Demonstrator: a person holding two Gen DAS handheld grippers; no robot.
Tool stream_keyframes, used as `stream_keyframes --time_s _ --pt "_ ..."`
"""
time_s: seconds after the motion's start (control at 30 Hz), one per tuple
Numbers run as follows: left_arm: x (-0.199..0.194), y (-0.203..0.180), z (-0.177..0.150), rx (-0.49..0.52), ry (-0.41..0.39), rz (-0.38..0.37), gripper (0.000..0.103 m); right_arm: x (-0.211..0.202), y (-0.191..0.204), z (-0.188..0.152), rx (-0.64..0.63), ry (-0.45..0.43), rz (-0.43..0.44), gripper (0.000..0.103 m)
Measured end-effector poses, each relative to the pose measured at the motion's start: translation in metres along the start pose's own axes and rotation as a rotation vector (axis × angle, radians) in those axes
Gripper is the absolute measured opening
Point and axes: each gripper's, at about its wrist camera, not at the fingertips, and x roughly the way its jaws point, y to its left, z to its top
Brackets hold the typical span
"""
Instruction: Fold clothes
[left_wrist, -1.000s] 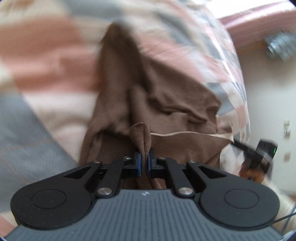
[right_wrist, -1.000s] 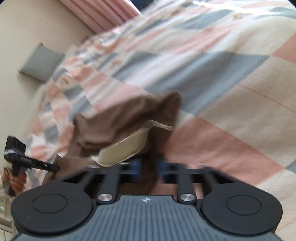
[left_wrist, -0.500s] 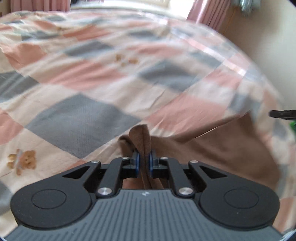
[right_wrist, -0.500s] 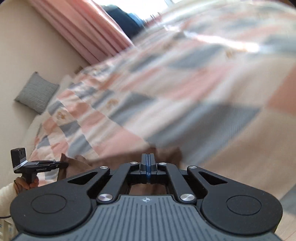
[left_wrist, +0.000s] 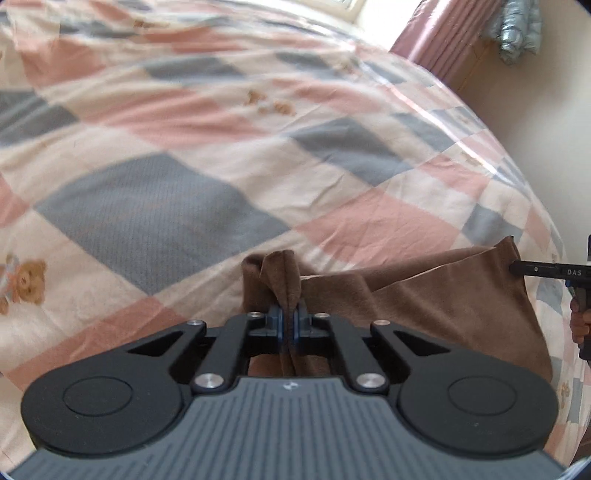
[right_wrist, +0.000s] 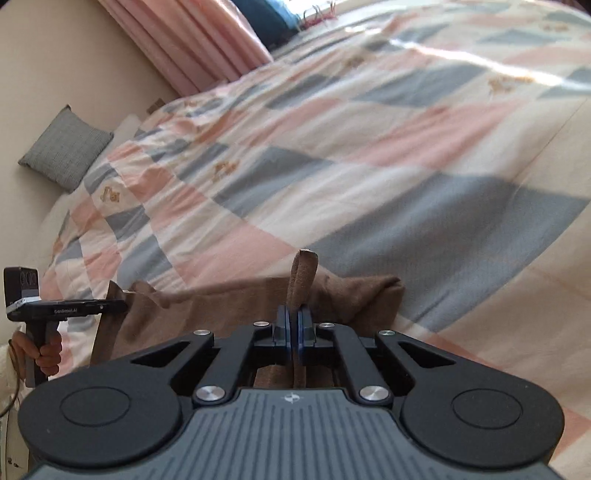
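We hold a brown soft-knit garment stretched between both tools, just over a pink, grey and cream checked quilt with teddy-bear prints that covers the bed. The left gripper has its blue-padded fingers pinched together on a bunched brown corner, and a fold of cloth sticks up above the tips. The right gripper is likewise clamped on another corner, with a narrow tongue of fabric standing upright between its fingers.

The garment's long axis runs sideways from one gripper to the other, roughly parallel to the near edge of the quilt. Its top edge is pulled fairly straight, and the rest hangs below that line, out of view behind the tool bodies. In the left wrist view the cloth spreads rightward from the left gripper to the right gripper's black tip. In the right wrist view it spreads leftward, with a crumpled lump at its right end lying against a grey square of the quilt.

A hand grips the left tool's handle at the quilt's left side. A grey square cushion leans against the wall past the quilt's far left corner, and pink pleated curtains hang beyond the quilt's far edge.
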Motion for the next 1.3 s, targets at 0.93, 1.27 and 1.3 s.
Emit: stream_keyframes --time_s 0.93,1.27,1.3 --pt "-0.022 -0.081 -0.081 0.125 -0.004 0.146 0.024 -0.011 0.118 -0.107 -0.461 0.009 -0.298 0.038" --pt "-0.052 -0.022 -0.086 -0.068 -0.056 0.245 0.024 -0.054 0.084 -0.107 -0.396 -0.044 -0.431 0.052" --pt "-0.061 -0.024 -0.086 -0.117 -0.064 0.221 0.024 -0.058 0.089 -0.108 -0.388 -0.049 -0.411 0.052"
